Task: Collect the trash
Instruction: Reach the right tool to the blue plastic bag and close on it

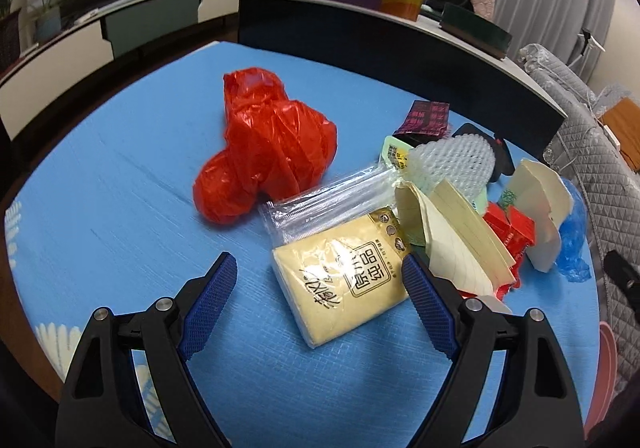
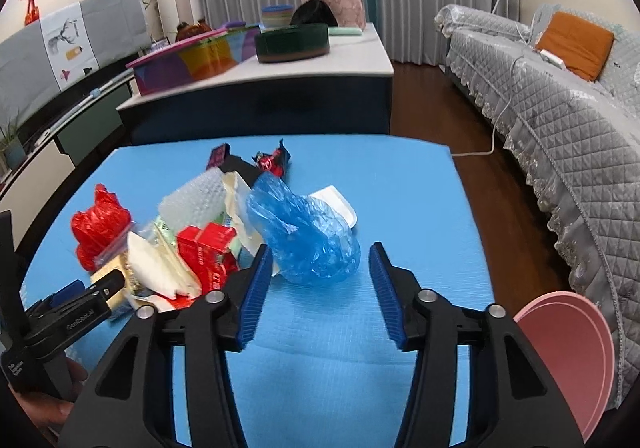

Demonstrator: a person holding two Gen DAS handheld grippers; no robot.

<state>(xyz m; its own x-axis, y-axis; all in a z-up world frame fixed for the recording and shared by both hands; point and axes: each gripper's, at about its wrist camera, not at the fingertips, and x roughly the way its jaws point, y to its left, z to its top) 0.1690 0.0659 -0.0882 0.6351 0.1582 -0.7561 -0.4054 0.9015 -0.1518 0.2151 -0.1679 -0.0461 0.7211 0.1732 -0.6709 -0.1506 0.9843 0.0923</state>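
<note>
Left gripper: I see the jaws spread wide, nothing pinched. The tissue pack lies between the blue pads, partly under the gap, pads not touching it.
Right gripper: jaws apart, empty. The blue plastic bag sits just ahead of the gap, near the left pad.
Trash pile: all on the blue mat, bunched toward its right side in my left view.
Tissue pack: beige, clear wrap, printed label, flat on the mat, nearest my left gripper.
Clear sleeve: transparent packet, touching the pack's far edge.
Red plastic bag: crumpled, left of the pile, just beside the clear sleeve.
Foam net: white mesh, on top of the pile behind the paper pieces.
Cream paper pieces: folded, leaning against my left gripper's right finger.
Red cartons: small boxes, middle of the pile, between the paper and the blue bag.
Blue plastic bag: crumpled, at the pile's right edge.
Dark wrappers: far side of the pile, print too small to read.
Containers: pink round rim at the mat's right edge; contents not visible.
Surroundings: low table behind the mat carrying coloured boxes; quilted grey sofa on the right.
</note>
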